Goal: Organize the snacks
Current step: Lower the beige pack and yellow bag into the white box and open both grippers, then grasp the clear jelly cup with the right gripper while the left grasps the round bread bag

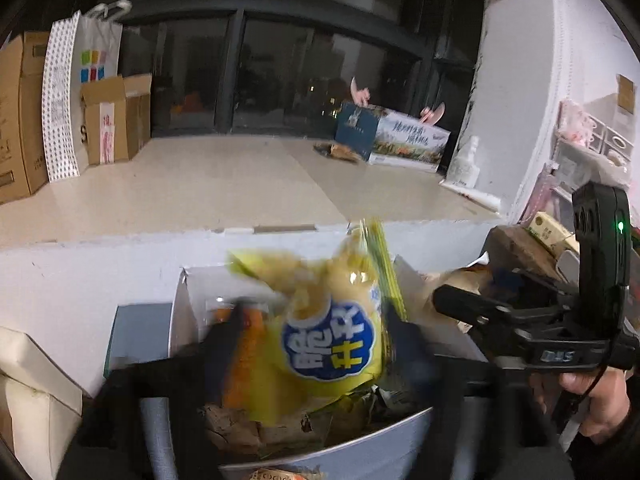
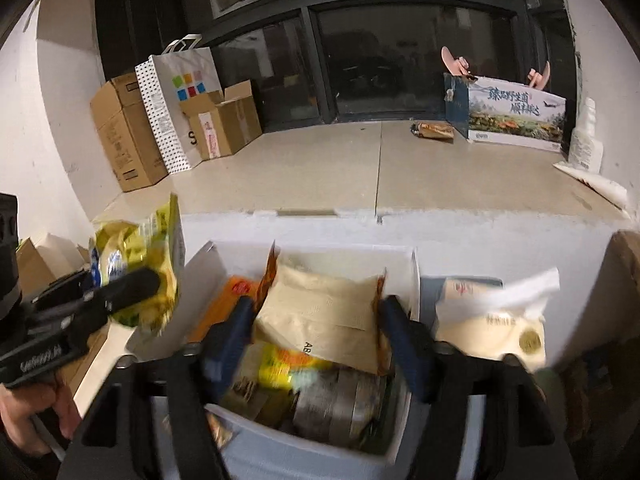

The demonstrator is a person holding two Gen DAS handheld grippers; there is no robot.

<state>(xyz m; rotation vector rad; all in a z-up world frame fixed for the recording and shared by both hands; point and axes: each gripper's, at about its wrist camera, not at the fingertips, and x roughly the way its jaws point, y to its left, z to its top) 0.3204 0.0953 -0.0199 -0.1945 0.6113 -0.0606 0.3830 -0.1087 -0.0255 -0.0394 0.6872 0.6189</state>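
A yellow snack bag [image 1: 332, 320] with a blue label hangs upright above an open white box [image 2: 400, 440] crowded with packets, a beige pouch [image 2: 324, 312] lying on top.

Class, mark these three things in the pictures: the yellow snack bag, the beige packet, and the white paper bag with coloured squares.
yellow snack bag [image 1: 328, 340], left wrist view, on its blue label.
beige packet [image 2: 320, 304], right wrist view, on its flat front.
white paper bag [image 2: 188, 92], right wrist view, beside its coloured squares.
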